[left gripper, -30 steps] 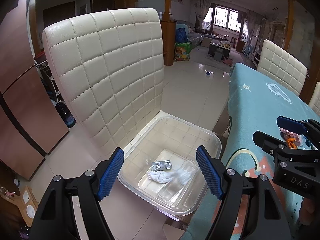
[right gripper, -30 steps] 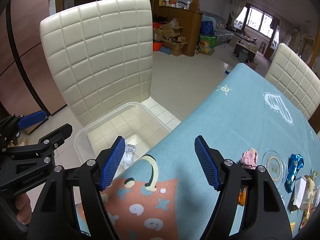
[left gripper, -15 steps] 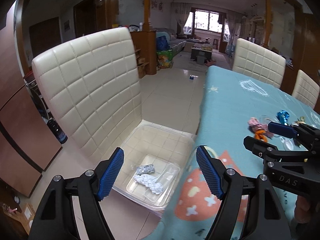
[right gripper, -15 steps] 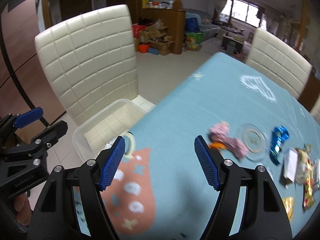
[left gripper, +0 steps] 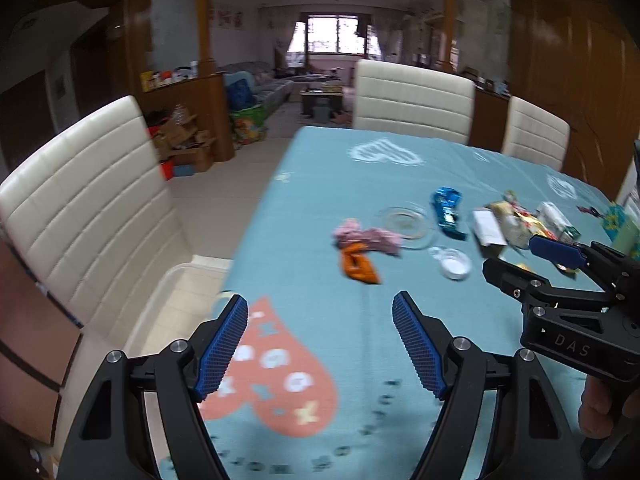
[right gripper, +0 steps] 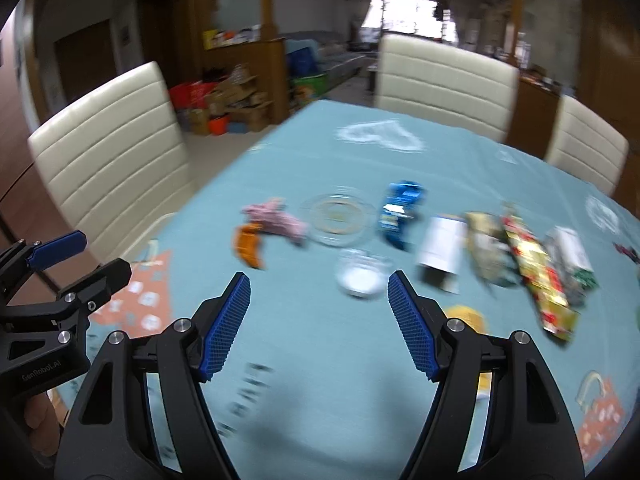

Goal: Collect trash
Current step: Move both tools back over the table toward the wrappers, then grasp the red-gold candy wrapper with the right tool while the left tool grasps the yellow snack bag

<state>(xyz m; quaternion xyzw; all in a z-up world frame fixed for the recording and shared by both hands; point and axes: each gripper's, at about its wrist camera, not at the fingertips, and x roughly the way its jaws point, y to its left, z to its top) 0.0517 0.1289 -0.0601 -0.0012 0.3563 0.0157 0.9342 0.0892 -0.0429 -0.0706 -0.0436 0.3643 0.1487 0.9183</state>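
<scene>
Trash lies on the blue tablecloth (left gripper: 320, 184): an orange wrapper (left gripper: 358, 266) (right gripper: 248, 248), a pink crumpled wrapper (left gripper: 368, 236) (right gripper: 276, 218), a blue foil wrapper (left gripper: 448, 206) (right gripper: 400, 208), a white packet (right gripper: 440, 250) and colourful snack bags (right gripper: 536, 272). My left gripper (left gripper: 320, 344) is open and empty above the near table edge. My right gripper (right gripper: 318, 320) is open and empty, short of a small clear cup (right gripper: 362, 276). The clear bin (left gripper: 176, 292) sits on the chair at left, contents hidden.
A clear glass dish (left gripper: 406, 220) (right gripper: 340, 216) sits among the trash. White padded chairs stand at left (left gripper: 88, 208), at the far end (left gripper: 412, 100) and at right (left gripper: 534, 136). The right gripper shows in the left wrist view (left gripper: 560, 264).
Both grippers have swung right, away from the bin on the chair and toward the trash on the table. Both stay open and empty.
</scene>
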